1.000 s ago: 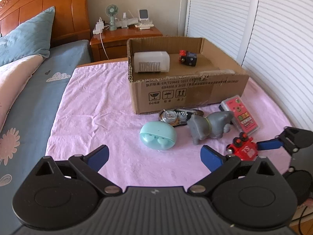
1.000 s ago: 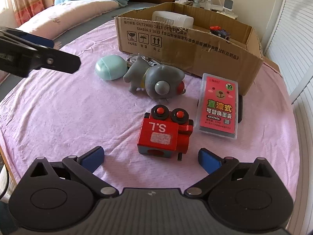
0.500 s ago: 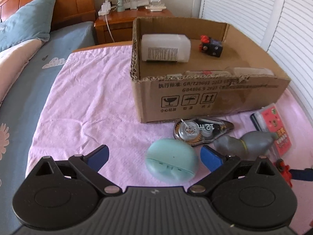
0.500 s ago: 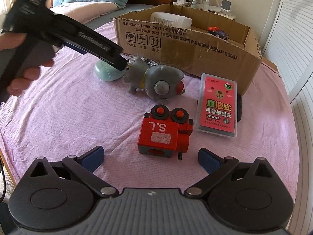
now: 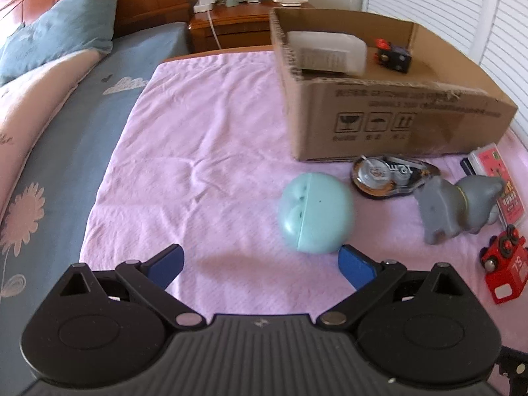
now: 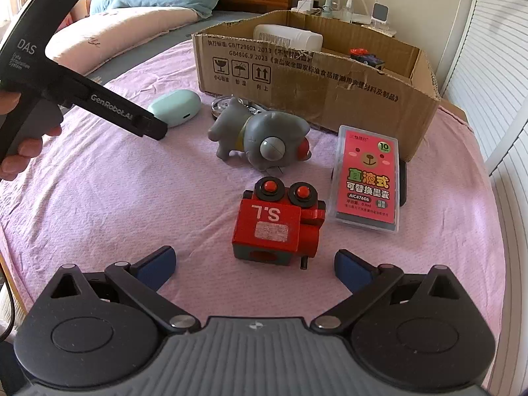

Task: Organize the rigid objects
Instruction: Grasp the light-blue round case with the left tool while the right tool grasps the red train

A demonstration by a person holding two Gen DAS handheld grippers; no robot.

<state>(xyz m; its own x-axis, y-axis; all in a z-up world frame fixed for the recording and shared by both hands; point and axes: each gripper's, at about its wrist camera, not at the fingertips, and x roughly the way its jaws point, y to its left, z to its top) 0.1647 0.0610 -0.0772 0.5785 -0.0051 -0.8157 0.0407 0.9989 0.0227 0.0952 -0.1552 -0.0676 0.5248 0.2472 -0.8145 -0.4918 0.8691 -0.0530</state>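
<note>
On the pink cloth lie a mint earbud case (image 5: pixel 316 212) (image 6: pixel 175 107), a correction-tape dispenser (image 5: pixel 389 177), a grey toy animal (image 5: pixel 458 205) (image 6: pixel 264 138), a red toy train (image 6: pixel 277 227) (image 5: pixel 503 272) and a pink ink-cartridge box (image 6: pixel 368 181) (image 5: pixel 495 178). My left gripper (image 5: pixel 260 265) is open and empty, its right finger just below the mint case. My right gripper (image 6: pixel 254 265) is open and empty, just short of the red train. The left gripper also shows in the right wrist view (image 6: pixel 145 125), beside the mint case.
An open cardboard box (image 5: pixel 396 112) (image 6: pixel 297 76) stands behind the objects and holds a white bottle (image 5: pixel 330 52) and a small dark toy car (image 5: pixel 394 56). A bed with pillows (image 5: pixel 49 43) lies left. A nightstand (image 5: pixel 231 23) stands behind, louvred doors (image 6: pixel 488 76) right.
My left gripper has moved forward and down toward the mint case, then swung left so the case sits by its right finger. My right gripper has barely moved.
</note>
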